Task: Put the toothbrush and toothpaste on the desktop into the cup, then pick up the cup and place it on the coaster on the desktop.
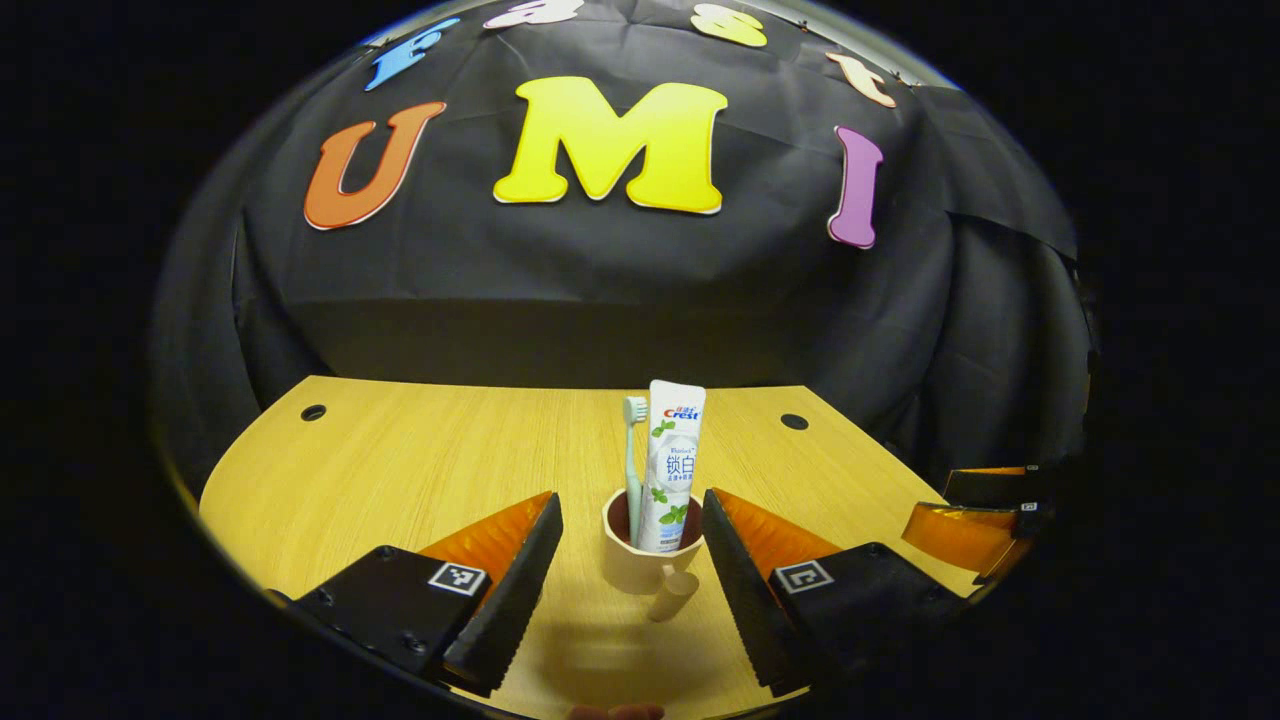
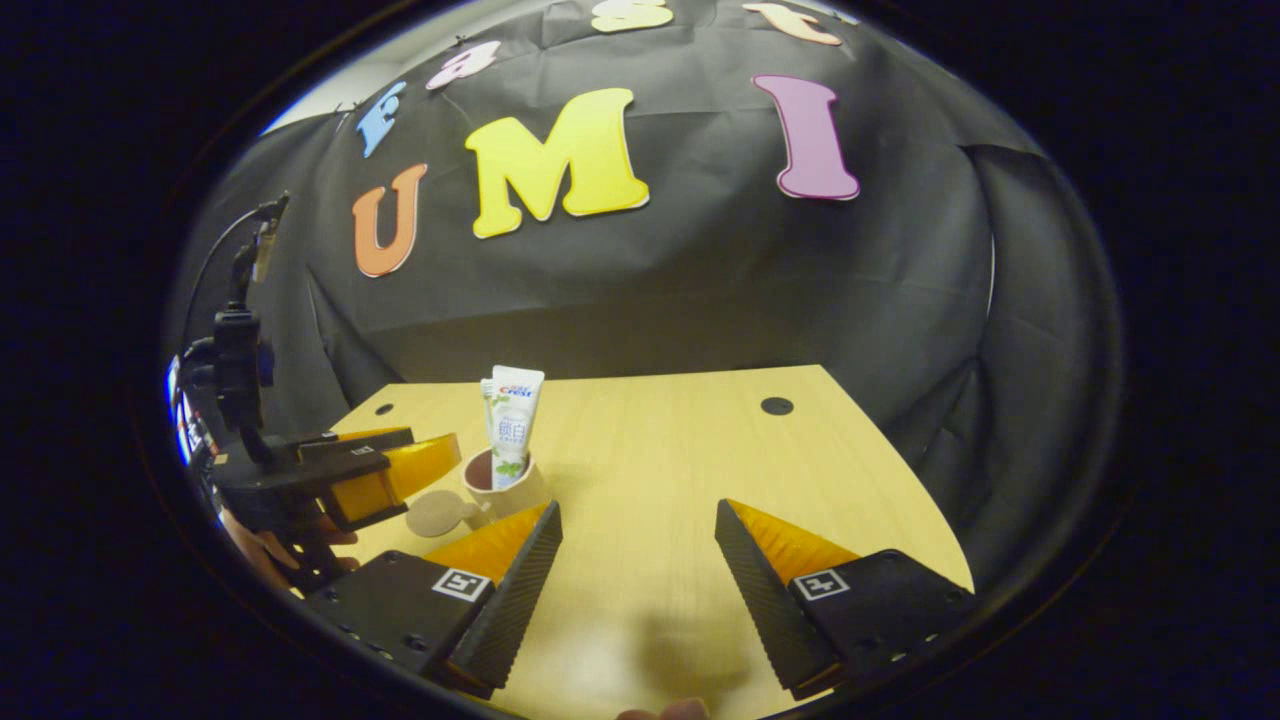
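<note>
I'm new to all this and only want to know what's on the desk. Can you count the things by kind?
Cup: 1
Toothbrush: 1
Toothpaste tube: 1
Coaster: 1
Total: 4
The toothbrush and toothpaste tube stand in the cup; the coaster lies beside it.

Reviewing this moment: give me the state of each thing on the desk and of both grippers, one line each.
toothbrush: upright in the cup.
toothpaste: upright in the cup.
cup: standing on the desk, not gripped.
coaster: bare, beside the cup.
left gripper: open, fingers either side of the cup.
right gripper: open, holding nothing.
</note>
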Motion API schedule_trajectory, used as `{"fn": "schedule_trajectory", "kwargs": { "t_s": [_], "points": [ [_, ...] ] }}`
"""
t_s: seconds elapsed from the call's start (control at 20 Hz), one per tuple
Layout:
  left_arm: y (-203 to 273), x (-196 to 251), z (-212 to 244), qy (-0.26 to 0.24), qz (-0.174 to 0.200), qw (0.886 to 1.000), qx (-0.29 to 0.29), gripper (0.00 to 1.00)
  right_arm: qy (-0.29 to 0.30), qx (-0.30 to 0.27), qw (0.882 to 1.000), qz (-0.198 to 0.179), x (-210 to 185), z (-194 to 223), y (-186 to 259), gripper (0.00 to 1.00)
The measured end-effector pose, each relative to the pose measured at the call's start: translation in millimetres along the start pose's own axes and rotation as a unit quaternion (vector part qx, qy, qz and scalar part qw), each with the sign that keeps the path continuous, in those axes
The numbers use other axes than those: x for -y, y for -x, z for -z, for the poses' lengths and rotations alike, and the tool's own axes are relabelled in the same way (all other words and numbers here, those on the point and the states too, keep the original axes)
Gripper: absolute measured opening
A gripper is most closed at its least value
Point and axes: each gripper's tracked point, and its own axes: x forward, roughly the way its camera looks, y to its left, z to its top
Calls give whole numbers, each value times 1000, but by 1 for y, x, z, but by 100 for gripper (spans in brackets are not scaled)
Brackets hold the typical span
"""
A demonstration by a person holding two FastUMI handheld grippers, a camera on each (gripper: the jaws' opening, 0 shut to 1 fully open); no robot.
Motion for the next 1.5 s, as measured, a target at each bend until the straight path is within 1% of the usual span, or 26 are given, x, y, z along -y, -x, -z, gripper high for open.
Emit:
{"fn": "schedule_trajectory", "kwargs": {
  "t_s": [0.15,0.3,0.45,0.55,0.65,0.75,0.85,1.05,1.2,1.35,1.5],
  "points": [
    [20,-22,-5,10,-17,1000,8,92,5,-42,999,5,-16,15,-2,93],
    [42,-47,0,10,-33,999,-2,92,6,-76,997,-5,-44,25,-2,94],
    [69,-67,-2,24,-43,999,4,92,17,-101,995,-13,-73,30,1,94],
    [88,-83,-2,34,-52,998,9,92,7,-123,992,-30,-97,30,0,94],
    [106,-99,-1,38,-62,997,13,93,9,-146,989,-26,-110,28,-9,94],
    [124,-114,1,32,-66,997,14,93,13,-170,985,-12,-117,26,-22,94],
    [140,-135,0,23,-79,996,22,93,11,-205,979,-2,-123,27,-37,94],
    [168,-177,-7,21,-109,993,38,93,13,-265,964,20,-131,35,-73,93],
    [182,-202,-5,21,-128,991,38,93,2,-329,944,34,-137,54,-95,94],
    [192,-225,-1,25,-148,988,33,93,-23,-377,925,45,-140,75,-115,94],
    [197,-242,7,38,-164,985,23,93,-10,-413,909,54,-136,88,-129,94]
  ]
}}
